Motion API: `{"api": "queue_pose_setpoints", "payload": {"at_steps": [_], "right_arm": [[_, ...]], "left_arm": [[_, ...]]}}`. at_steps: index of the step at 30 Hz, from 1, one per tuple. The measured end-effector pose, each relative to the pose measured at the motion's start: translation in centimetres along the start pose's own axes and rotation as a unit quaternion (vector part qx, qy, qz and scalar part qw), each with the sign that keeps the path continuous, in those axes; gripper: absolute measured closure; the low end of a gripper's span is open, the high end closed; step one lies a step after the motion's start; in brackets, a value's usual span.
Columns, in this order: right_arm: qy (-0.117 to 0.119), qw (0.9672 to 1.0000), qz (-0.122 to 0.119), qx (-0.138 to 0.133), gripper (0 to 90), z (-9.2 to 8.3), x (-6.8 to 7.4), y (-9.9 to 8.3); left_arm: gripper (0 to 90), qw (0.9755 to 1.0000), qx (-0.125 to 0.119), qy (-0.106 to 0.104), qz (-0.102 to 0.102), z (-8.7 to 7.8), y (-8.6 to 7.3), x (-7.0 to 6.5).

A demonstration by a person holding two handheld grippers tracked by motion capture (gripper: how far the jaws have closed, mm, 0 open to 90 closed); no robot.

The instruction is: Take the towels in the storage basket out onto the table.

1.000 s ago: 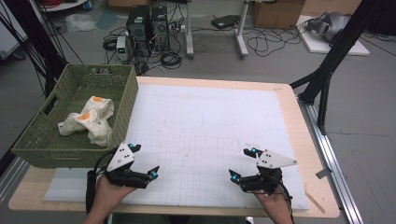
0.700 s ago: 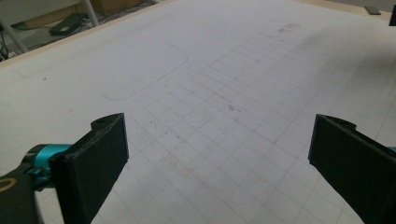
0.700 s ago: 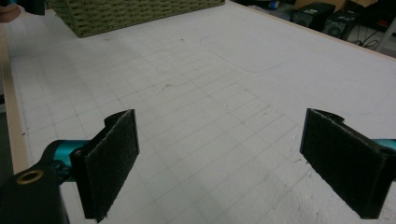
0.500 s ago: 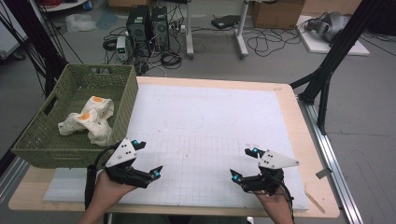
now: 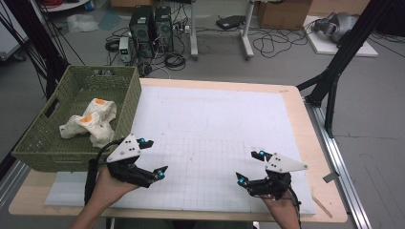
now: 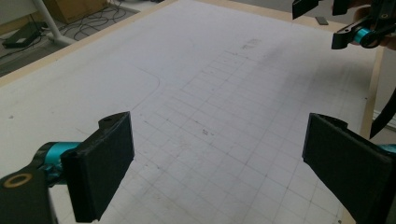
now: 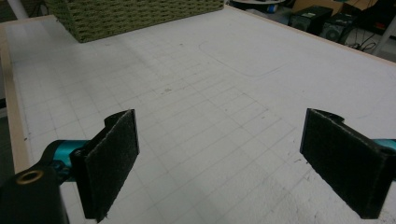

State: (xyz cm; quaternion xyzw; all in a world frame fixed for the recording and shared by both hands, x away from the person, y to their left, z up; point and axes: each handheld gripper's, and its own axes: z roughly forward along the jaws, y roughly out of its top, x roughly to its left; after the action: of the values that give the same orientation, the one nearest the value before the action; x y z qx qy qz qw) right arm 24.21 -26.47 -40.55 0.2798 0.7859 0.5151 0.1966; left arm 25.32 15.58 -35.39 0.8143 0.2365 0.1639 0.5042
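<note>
Rolled white cloths with orange patches (image 5: pixel 90 121) lay inside the green woven plastic basket (image 5: pixel 52 143), at the far-left of the wooden counter (image 5: pixel 305 119), the basket hanging partly over the counter's left edge. The cloths rested on the basket floor, touching one another, below the rim.

Left claw (image 5: pixel 154 157) hovered just right of the basket's near-right corner, over the white gridded mat (image 5: pixel 215 133); jaws spread wide, nothing between them. Left gripper view confirmed: left claw (image 6: pixel 217 163) wide, only bare mat between the pads. Left hand (image 5: pixel 107 183) came in from the near edge, angled up and right.

Right claw (image 5: pixel 249 166) held near the front-right of the mat, well apart from the left claw, also spread wide and empty. Right gripper view: right claw (image 7: pixel 219 158) pointed across the mat toward the basket wall (image 7: pixel 135 16). Right hand (image 5: pixel 282 205) low at the near edge.

Open room: whole middle and far stretch of the mat lay bare between the claws and the far edge. The basket wall stood between the left claw and the cloths.

Beyond the counter: black computer towers (image 5: pixel 150 26), tangled cables (image 5: pixel 267 45), black frame legs (image 5: pixel 334 71) by the right edge.
</note>
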Motion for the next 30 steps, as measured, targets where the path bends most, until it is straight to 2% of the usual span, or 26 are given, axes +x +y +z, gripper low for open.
{"api": "queue_pose_setpoints", "payload": {"at_steps": [13,18,30], "right_arm": [[0.002,1.0000,0.008,-0.005,10.9,-0.2,-0.1,0.1],[0.003,1.0000,0.004,-0.005,10.9,-0.1,-0.2,0.1],[0.005,0.9999,0.011,0.000,10.9,0.0,-0.4,0.0]], "left_arm": [[10.4,1.0000,0.000,-0.003,-0.005,0.1,0.4,0.8],[10.4,1.0000,-0.002,0.001,-0.003,0.0,0.8,1.2],[11.8,0.9998,-0.007,0.011,-0.012,-1.4,1.9,3.4]]}}
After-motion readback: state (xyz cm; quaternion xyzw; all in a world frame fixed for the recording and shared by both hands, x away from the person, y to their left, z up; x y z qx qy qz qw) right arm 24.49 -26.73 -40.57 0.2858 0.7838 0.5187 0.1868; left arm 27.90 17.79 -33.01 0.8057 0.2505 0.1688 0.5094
